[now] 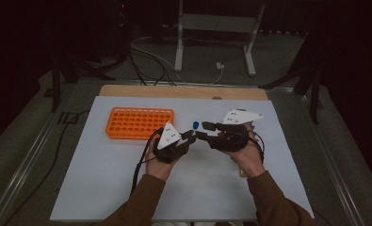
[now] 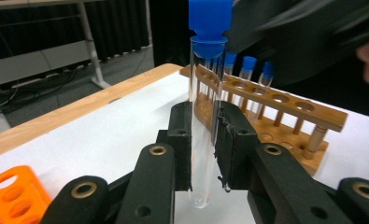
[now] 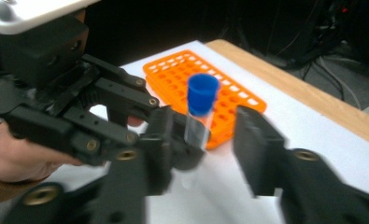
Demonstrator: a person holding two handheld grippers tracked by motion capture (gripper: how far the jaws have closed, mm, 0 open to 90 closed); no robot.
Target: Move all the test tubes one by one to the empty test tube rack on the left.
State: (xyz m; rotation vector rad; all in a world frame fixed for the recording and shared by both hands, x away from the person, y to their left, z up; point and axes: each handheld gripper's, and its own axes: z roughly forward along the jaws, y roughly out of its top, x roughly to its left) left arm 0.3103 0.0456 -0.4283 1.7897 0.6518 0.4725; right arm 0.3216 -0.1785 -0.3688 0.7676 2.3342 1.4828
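Note:
A clear test tube (image 2: 202,140) with a blue cap (image 2: 210,18) stands upright between the jaws of my left gripper (image 2: 204,116), which is shut on its glass. In the high view the blue cap (image 1: 195,125) shows between the two grippers at mid-table. My right gripper (image 3: 208,122) is open, one jaw on each side of the tube (image 3: 196,130) just below its cap (image 3: 202,93), not touching it. In that view the left gripper (image 3: 173,140) comes in from the left. From above, the left gripper (image 1: 190,134) and the right gripper (image 1: 207,127) meet tip to tip.
An orange tube rack (image 1: 139,123) with empty holes lies at the back left of the white mat (image 1: 103,188). A wooden rack (image 2: 275,100) holding several blue-capped tubes (image 2: 247,65) stands behind the held tube. The wooden table edge (image 1: 183,91) runs along the back.

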